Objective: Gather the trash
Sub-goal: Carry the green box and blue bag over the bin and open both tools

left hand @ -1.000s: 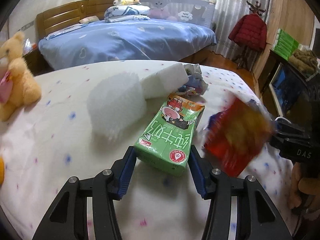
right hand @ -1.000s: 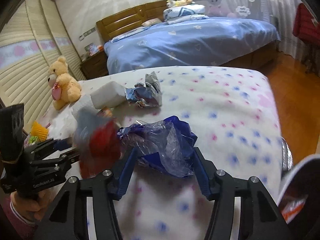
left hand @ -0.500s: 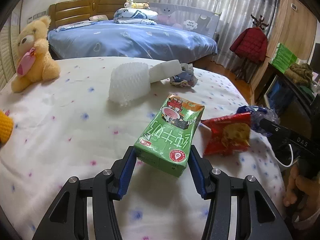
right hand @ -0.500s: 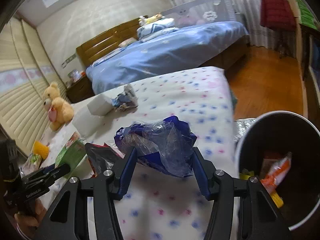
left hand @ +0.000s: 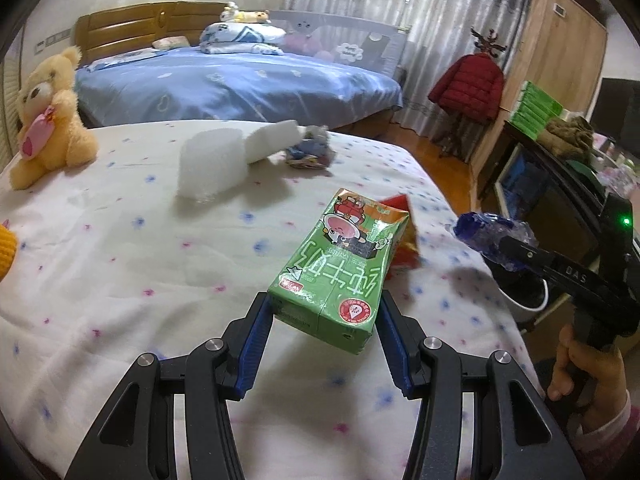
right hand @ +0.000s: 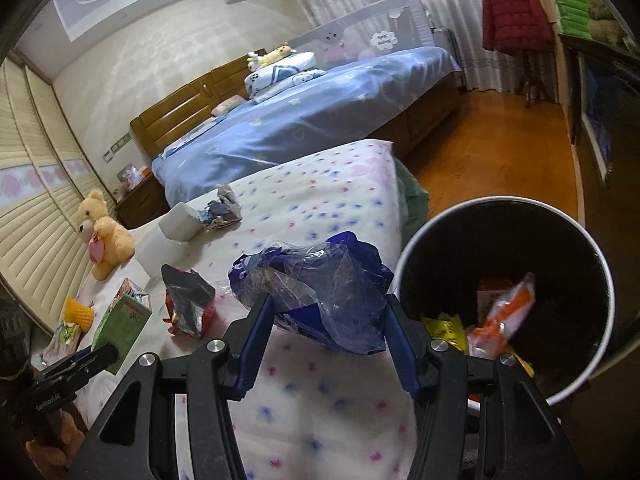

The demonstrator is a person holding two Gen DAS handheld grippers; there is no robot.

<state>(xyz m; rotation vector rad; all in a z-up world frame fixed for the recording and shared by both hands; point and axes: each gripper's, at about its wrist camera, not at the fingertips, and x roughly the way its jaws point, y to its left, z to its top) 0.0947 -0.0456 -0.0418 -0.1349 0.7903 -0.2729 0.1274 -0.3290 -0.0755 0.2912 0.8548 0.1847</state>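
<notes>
My right gripper (right hand: pixel 328 330) is clamped on a crinkly blue plastic bag (right hand: pixel 316 284), the round bin (right hand: pixel 592 248) of wrappers at three o'clock, while my left gripper (left hand: pixel 325 334) clamps a green carton (left hand: pixel 340 264) above the bed (left hand: pixel 120 248).

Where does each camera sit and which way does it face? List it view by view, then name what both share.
Left wrist: behind the left gripper, facing across the spotted white bedspread; its fingers clamp a green milk carton; a hand shows.
Right wrist: behind the right gripper, facing the black, white-rimmed trash bin; it clamps a crumpled blue plastic wrapper.
Shared: carton, red snack bag, yellow teddy bear.
</notes>
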